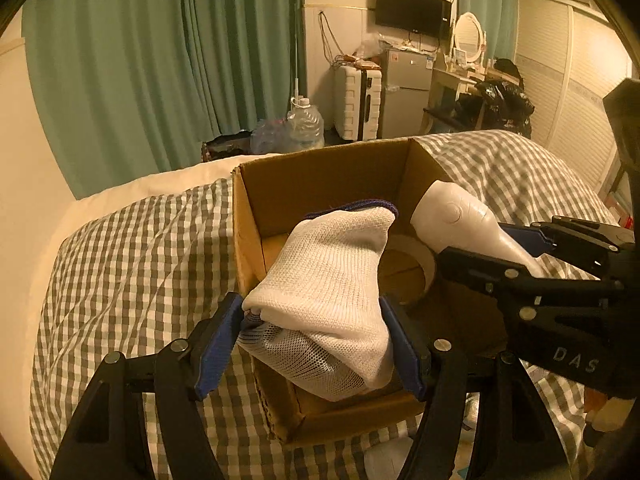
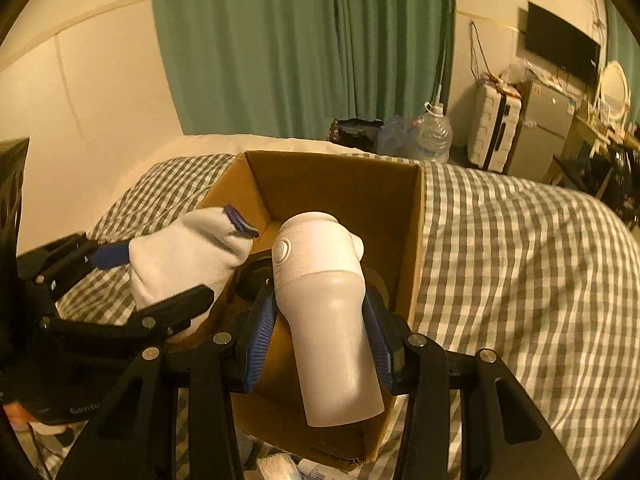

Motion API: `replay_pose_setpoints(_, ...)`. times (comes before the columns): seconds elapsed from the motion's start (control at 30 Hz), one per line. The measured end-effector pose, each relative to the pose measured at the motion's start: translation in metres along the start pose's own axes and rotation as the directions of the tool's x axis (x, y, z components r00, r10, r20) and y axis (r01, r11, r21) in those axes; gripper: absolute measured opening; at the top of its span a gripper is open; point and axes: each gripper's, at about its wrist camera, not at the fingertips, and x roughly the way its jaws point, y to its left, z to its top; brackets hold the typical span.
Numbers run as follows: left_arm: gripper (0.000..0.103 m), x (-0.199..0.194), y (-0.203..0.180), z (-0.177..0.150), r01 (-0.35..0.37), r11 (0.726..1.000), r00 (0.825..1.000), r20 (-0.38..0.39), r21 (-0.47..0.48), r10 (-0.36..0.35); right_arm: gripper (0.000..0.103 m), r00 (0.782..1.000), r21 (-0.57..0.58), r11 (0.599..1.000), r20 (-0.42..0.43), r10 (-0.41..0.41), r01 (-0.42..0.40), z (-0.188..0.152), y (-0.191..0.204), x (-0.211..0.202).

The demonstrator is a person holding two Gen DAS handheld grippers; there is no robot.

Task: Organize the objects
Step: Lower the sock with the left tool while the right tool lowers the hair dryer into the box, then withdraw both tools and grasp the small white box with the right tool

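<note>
An open cardboard box (image 1: 320, 176) stands on the checked bed; it also shows in the right wrist view (image 2: 340, 188). My left gripper (image 1: 312, 328) is shut on a folded white knit glove (image 1: 332, 276) with a blue cuff, held over the box's near left part. My right gripper (image 2: 320, 320) is shut on a white handheld device (image 2: 324, 300), held over the box's right part. The device (image 1: 460, 216) and the right gripper (image 1: 532, 256) show at the right of the left wrist view. The glove (image 2: 188, 256) shows at the left of the right wrist view. A tape roll (image 1: 404, 272) lies inside the box.
The grey-and-white checked bedspread (image 2: 520, 260) surrounds the box. Green curtains (image 1: 160, 60) hang behind. A water jug (image 1: 306, 124), a white suitcase (image 1: 358, 104), a small fridge (image 1: 406, 92) and a dressing table with a mirror (image 1: 468, 36) stand beyond the bed.
</note>
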Motion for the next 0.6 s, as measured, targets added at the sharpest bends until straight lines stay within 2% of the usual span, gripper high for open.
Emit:
replay_pose_setpoints(0.07, 0.076, 0.000, -0.002, 0.000, 0.018, 1.000, 1.000, -0.011, -0.001, -0.018, 0.045, 1.000, 0.031, 0.999, 0.007, 0.015, -0.016, 0.000, -0.005, -0.003)
replay_pose_setpoints(0.1, 0.077, -0.002, -0.004, 0.001, 0.028, 1.000, 1.000, -0.014, -0.004, -0.028, 0.056, 1.000, 0.042, 0.999, 0.014, 0.023, -0.024, 0.000, -0.008, -0.005)
replay_pose_setpoints(0.17, 0.088, -0.008, -0.006, 0.002, 0.020, 1.000, 1.000, -0.005, -0.004, -0.020, 0.074, 0.999, 0.059, 0.998, 0.040, 0.034, -0.037, 0.001, -0.011, -0.017)
replay_pose_setpoints(0.23, 0.093, -0.018, -0.007, 0.003, 0.011, 1.000, 1.000, 0.011, -0.004, -0.011, 0.075, 0.997, 0.067, 0.997, 0.073, 0.035, -0.039, 0.002, -0.010, -0.032)
replay_pose_setpoints(0.33, 0.096, -0.036, -0.009, 0.005, 0.016, 1.000, 1.000, 0.024, -0.001, -0.016, 0.075, 0.995, 0.051, 0.998, 0.097, 0.019, -0.024, 0.005, -0.006, -0.054)
replay_pose_setpoints(0.4, 0.097, -0.051, -0.010, 0.006, 0.007, 1.000, 0.999, 0.037, 0.003, -0.007, 0.079, 0.994, 0.019, 1.000, 0.109, -0.006, 0.004, 0.006, -0.002, -0.072)
replay_pose_setpoints(0.6, 0.100, -0.098, -0.016, 0.007, -0.047, 0.999, 0.995, 0.086, 0.018, 0.045, 0.081, 0.986, -0.033, 0.998, 0.154, -0.055, 0.061, 0.006, 0.008, -0.128)
